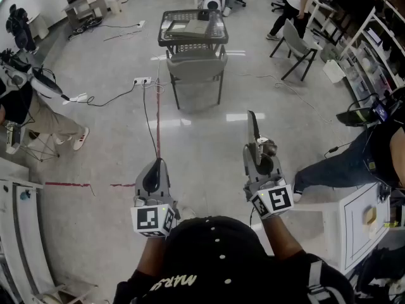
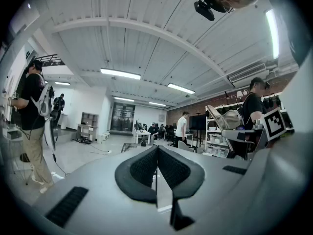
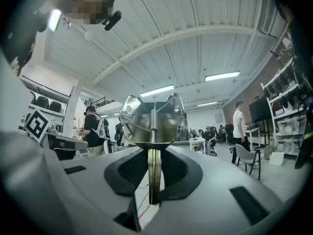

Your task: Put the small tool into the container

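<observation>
While I am standing over the floor, my right claw is clamping the small tool by its thin flat handle. It is probably handling as light, stiff, slick metal, so I am squeezing low. My left claw is sitting closed, holding 0 things.

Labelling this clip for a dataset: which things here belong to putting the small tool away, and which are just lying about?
In the job: metal tool, clamped in the right gripper; black basket ahead, probably the container.
Lying about: grey chair, power strip, red floor tape, white cabinet; left gripper idle, shut, empty.
</observation>
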The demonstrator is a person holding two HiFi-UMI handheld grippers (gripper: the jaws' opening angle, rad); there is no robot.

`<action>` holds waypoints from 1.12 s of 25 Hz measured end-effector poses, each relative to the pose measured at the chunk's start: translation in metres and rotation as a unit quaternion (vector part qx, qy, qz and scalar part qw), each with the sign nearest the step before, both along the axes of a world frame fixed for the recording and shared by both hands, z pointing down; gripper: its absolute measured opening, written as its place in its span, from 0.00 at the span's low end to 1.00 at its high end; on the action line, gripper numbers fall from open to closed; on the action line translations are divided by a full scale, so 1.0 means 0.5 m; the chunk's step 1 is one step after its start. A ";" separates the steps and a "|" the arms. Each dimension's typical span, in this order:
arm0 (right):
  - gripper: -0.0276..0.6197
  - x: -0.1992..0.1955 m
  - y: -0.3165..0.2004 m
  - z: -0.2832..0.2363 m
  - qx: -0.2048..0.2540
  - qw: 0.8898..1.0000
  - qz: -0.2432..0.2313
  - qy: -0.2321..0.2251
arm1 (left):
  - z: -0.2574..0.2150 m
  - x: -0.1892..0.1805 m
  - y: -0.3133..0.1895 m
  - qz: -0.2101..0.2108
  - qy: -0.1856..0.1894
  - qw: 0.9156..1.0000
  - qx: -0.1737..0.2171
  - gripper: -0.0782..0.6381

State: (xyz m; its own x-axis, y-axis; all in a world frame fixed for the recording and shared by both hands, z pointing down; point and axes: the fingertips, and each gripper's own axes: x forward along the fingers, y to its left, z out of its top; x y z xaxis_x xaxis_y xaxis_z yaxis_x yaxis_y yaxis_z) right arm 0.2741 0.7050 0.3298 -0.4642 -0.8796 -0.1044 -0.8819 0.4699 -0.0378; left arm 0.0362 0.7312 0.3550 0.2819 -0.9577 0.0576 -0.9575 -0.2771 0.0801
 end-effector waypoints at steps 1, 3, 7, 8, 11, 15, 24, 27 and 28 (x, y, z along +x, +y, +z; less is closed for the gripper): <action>0.16 0.001 0.000 0.001 -0.001 1.000 0.001 0.004 | 0.000 0.001 0.000 0.001 0.000 1.000 0.001 0.14; 0.16 0.001 0.001 0.001 -0.002 1.000 0.001 0.008 | -0.001 0.001 0.001 0.001 -0.001 1.000 0.003 0.14; 0.16 -0.004 0.001 -0.003 -0.004 1.000 0.002 0.009 | -0.006 -0.001 0.000 0.001 -0.003 1.000 0.002 0.14; 0.16 -0.007 0.000 -0.003 -0.005 1.000 0.003 0.011 | -0.006 -0.004 -0.001 0.002 -0.003 1.000 0.000 0.14; 0.16 -0.020 -0.001 -0.001 -0.004 1.000 0.007 0.010 | -0.002 -0.015 -0.003 0.008 -0.001 1.000 -0.001 0.14; 0.16 -0.039 0.003 0.001 -0.003 1.000 0.009 -0.009 | 0.005 -0.034 -0.006 0.017 -0.003 1.000 0.002 0.14; 0.16 -0.103 0.005 0.025 -0.004 1.000 0.025 -0.008 | 0.004 -0.113 -0.005 0.024 -0.001 1.000 0.005 0.14; 0.16 -0.124 0.000 0.022 -0.004 1.000 0.025 -0.001 | 0.011 -0.143 -0.011 0.017 0.005 1.000 0.004 0.14; 0.16 -0.128 -0.004 0.022 -0.005 1.000 0.025 0.000 | 0.014 -0.149 -0.014 0.015 0.008 1.000 0.001 0.14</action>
